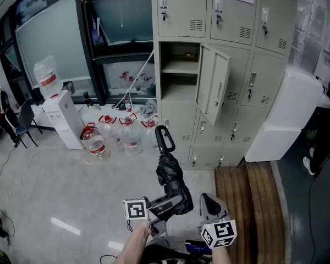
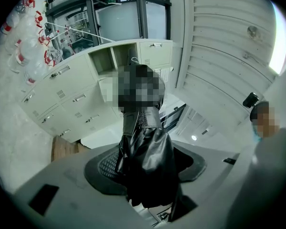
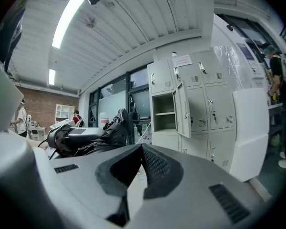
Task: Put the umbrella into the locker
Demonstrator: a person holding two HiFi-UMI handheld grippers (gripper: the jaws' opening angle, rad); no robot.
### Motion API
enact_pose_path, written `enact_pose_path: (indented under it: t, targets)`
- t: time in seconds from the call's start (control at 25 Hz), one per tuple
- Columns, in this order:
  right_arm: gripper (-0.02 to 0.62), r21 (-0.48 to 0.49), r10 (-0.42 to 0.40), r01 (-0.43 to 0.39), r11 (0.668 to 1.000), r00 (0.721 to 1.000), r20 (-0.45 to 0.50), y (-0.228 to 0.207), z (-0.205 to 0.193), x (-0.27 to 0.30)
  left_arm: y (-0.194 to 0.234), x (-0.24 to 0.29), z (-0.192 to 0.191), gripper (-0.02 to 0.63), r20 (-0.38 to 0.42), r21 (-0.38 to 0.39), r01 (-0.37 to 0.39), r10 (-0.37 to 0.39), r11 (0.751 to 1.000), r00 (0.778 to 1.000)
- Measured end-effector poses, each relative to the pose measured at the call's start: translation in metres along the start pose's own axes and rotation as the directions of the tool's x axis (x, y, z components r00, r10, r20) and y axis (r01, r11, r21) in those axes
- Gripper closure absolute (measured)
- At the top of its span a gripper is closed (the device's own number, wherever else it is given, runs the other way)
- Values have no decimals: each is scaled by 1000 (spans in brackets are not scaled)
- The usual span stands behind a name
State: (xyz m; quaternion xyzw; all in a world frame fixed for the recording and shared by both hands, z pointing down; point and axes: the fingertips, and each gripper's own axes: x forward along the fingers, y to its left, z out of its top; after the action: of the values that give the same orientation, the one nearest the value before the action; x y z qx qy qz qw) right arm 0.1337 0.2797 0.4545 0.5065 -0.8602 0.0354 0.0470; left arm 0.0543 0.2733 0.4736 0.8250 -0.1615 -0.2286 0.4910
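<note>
The black folded umbrella (image 1: 173, 177) points up and away toward the lockers, its loop handle (image 1: 165, 139) at the far end. My left gripper (image 1: 166, 205) is shut on the umbrella's bundled fabric (image 2: 143, 128), which fills the gap between the pads (image 2: 104, 168). In the bank of beige lockers, one locker (image 1: 179, 65) stands open with its door (image 1: 214, 84) swung out to the right; inside, a shelf shows. My right gripper (image 1: 210, 202) hovers just right of the umbrella, shut and holding nothing (image 3: 142, 149). From the right gripper view the umbrella (image 3: 105, 135) lies to the left, the open locker (image 3: 163, 111) ahead.
Several water jugs (image 1: 118, 133) and a water dispenser (image 1: 63, 117) stand on the floor left of the lockers. A white cabinet (image 1: 289, 114) sits to the right of them, and a wooden bench (image 1: 253, 202) lies below it. A person (image 3: 276, 70) stands at far right.
</note>
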Motion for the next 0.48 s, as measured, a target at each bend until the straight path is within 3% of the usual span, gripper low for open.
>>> enact_pose_path:
  t: [0.24, 0.48]
  targets:
    - [595, -6, -14, 14, 1000, 1000, -8, -23, -2, 30, 19, 20, 21, 354, -13, 21, -2, 2, 1000, 1000]
    - [595, 0, -21, 21, 1000, 1000, -16, -52, -4, 88, 54, 50, 67, 354, -18, 12, 14, -13, 1000, 1000]
